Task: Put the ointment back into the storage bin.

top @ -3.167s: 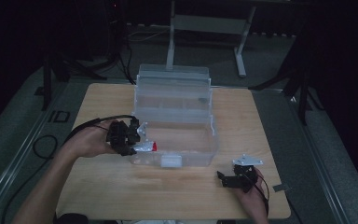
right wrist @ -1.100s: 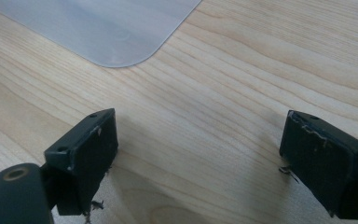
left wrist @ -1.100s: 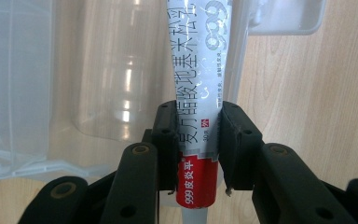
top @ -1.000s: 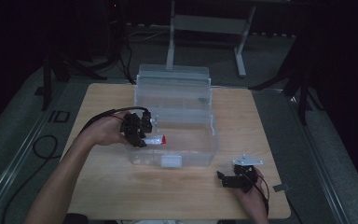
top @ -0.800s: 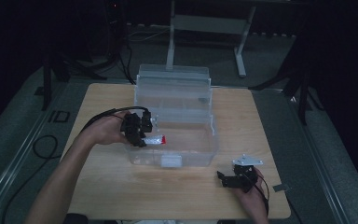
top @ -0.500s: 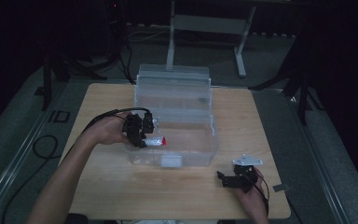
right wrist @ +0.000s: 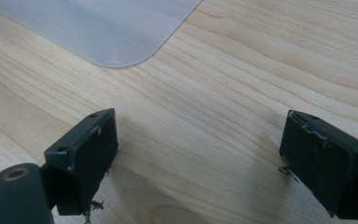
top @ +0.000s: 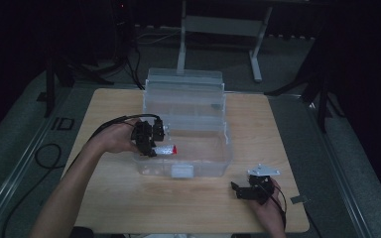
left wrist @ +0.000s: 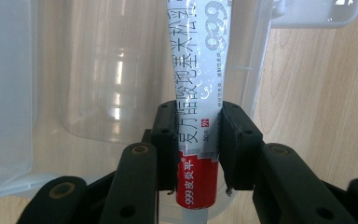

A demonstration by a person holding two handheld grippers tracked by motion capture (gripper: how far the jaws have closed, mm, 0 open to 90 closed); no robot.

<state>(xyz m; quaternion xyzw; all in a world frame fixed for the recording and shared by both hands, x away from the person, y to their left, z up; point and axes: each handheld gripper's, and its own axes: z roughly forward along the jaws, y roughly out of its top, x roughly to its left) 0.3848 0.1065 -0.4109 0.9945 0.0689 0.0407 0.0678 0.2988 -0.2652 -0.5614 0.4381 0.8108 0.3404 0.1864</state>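
A white ointment tube [left wrist: 200, 70] with a red band lies between the pads of my left gripper [left wrist: 198, 149], which is shut on it near the red end. In the high view this gripper [top: 155, 147] holds the tube [top: 167, 148] just inside the left wall of a clear plastic box [top: 226, 144], whose lid [top: 184, 82] stands open at the back. My right gripper [top: 238, 191] rests on the wooden table [top: 129, 208] at the front right, held by a hand. Its jaws [right wrist: 198, 154] are wide open with bare wood between them.
A rounded corner of the clear box [right wrist: 98, 28] lies ahead of the right gripper. A black cable [top: 114, 121] trails from the left gripper over the table's left side. A small grey piece [top: 297, 200] sits at the table's right edge. A metal stand [top: 181, 34] rises behind the table.
Since the earliest frame my left gripper has carried the tube up and to the right, from beside the box's left wall to over its rim. Over the last second nothing has visibly moved.
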